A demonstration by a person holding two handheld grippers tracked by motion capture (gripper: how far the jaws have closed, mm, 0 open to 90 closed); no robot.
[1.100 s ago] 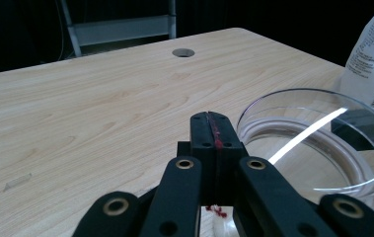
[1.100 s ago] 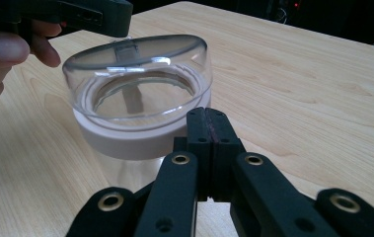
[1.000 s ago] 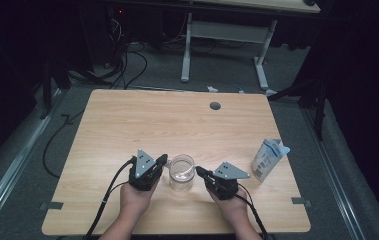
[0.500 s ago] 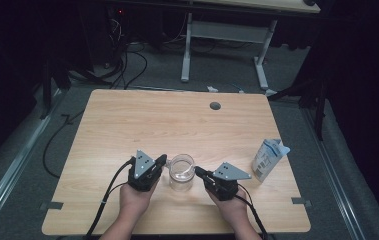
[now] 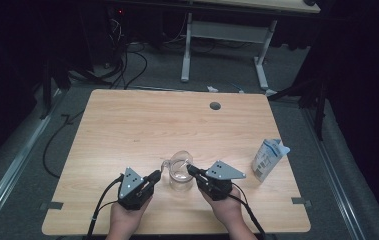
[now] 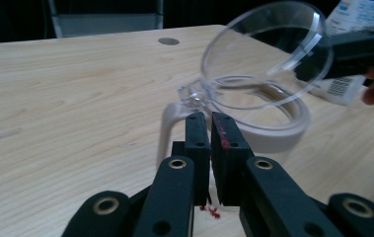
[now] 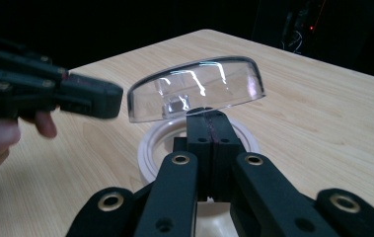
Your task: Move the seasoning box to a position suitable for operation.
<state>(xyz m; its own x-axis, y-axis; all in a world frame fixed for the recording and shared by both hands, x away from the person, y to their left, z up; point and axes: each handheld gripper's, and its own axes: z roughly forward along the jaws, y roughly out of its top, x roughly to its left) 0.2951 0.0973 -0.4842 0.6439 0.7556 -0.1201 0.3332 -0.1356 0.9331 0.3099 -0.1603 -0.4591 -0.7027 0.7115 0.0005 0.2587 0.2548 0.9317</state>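
Note:
A clear plastic jug [image 5: 179, 179] with a side handle [image 6: 167, 128] stands near the table's front edge. Its clear domed lid [image 7: 194, 89] is tilted up off the white rim [image 7: 150, 148]. My right gripper [image 7: 206, 114] is shut on the lid's edge and holds it raised, seen from above at the jug's right [image 5: 190, 170]. My left gripper [image 6: 210, 118] sits just short of the handle. Its jaws have just been opening to a narrow slit, and nothing is between them. From above, that left gripper [image 5: 153, 176] lies left of the jug.
A blue and white carton [image 5: 268, 159] stands at the table's right edge, right of my right hand. The wooden table [image 5: 177, 120] has a round cable hole [image 5: 215, 106] near its far side. Cables trail from both grippers over the front edge.
My left gripper has drawn back to the left and toward the person, away from the jug's handle. The right gripper has risen a little, tipping the lid up.

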